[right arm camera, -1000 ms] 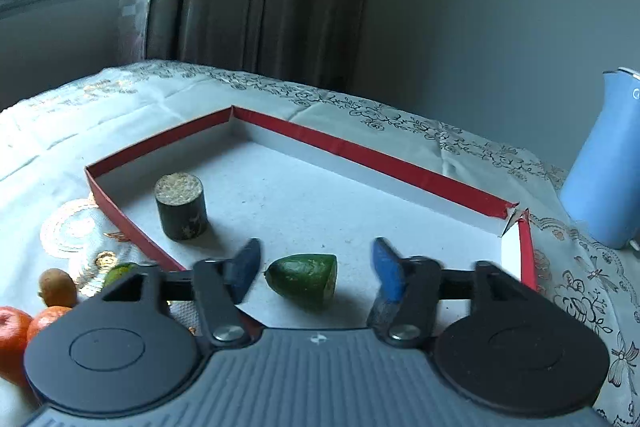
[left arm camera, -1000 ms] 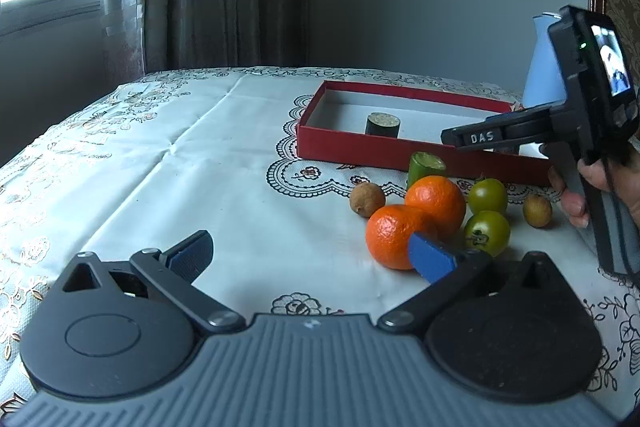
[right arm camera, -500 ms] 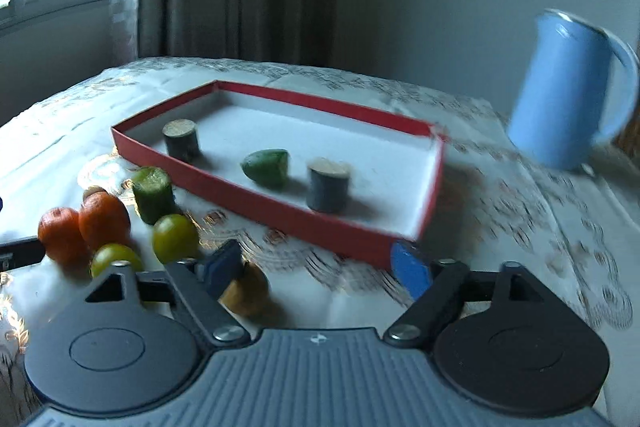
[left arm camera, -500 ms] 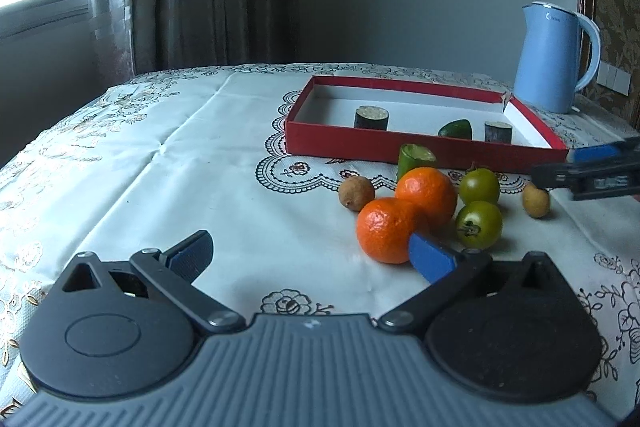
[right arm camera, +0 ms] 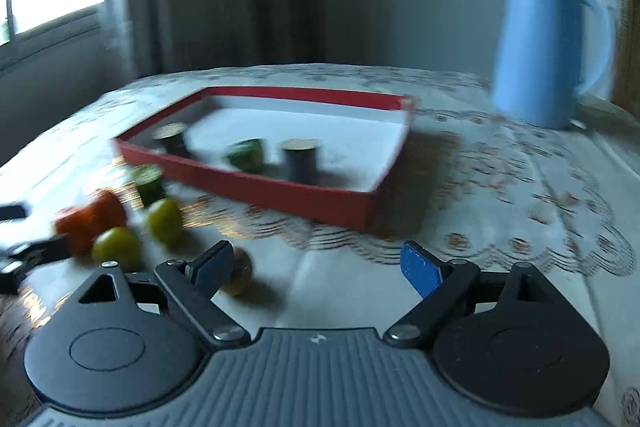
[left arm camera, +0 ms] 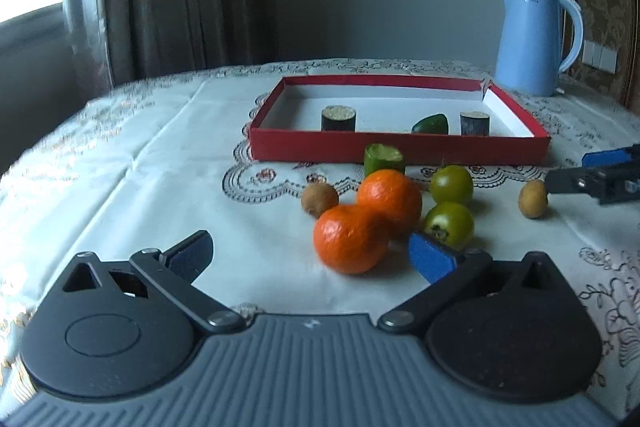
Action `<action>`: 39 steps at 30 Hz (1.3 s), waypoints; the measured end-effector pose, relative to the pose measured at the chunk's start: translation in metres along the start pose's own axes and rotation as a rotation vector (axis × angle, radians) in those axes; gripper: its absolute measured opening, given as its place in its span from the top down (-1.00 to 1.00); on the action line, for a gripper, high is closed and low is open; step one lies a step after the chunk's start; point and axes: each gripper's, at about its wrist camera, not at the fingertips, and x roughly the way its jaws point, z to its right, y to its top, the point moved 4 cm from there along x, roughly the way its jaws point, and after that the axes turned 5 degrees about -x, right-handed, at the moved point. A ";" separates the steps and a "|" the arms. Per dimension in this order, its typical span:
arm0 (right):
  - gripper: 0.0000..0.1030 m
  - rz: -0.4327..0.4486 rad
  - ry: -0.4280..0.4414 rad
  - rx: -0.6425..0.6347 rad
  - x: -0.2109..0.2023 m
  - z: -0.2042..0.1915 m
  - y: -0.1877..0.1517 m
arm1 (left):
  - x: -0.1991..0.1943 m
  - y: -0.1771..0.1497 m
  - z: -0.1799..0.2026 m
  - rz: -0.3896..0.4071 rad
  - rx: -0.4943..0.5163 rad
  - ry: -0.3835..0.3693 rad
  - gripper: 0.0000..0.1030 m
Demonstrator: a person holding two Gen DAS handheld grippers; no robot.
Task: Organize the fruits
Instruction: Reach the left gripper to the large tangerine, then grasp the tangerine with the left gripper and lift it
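Now your left gripper (left arm camera: 310,253) and right gripper (right arm camera: 318,265) both stand released and empty near two glossy, dimpled oranges (left arm camera: 351,239), and the kettle's (left arm camera: 534,41) small logo is unreadable.

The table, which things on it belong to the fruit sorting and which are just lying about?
Job:
red box
three pieces in it
two oranges
two green fruits
two brown fruits
green chunk

Lying about:
kettle
tablecloth
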 end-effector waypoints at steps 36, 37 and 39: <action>-1.00 -0.088 -0.038 -0.038 0.021 -0.012 -0.016 | 0.022 0.002 0.015 -0.055 -0.002 -0.070 0.22; -1.00 -0.088 -0.039 -0.039 0.021 -0.012 -0.016 | 0.022 0.002 0.015 -0.054 -0.001 -0.068 0.22; -1.00 -0.088 -0.039 -0.039 0.021 -0.012 -0.016 | 0.020 0.004 0.014 -0.056 -0.013 -0.068 0.23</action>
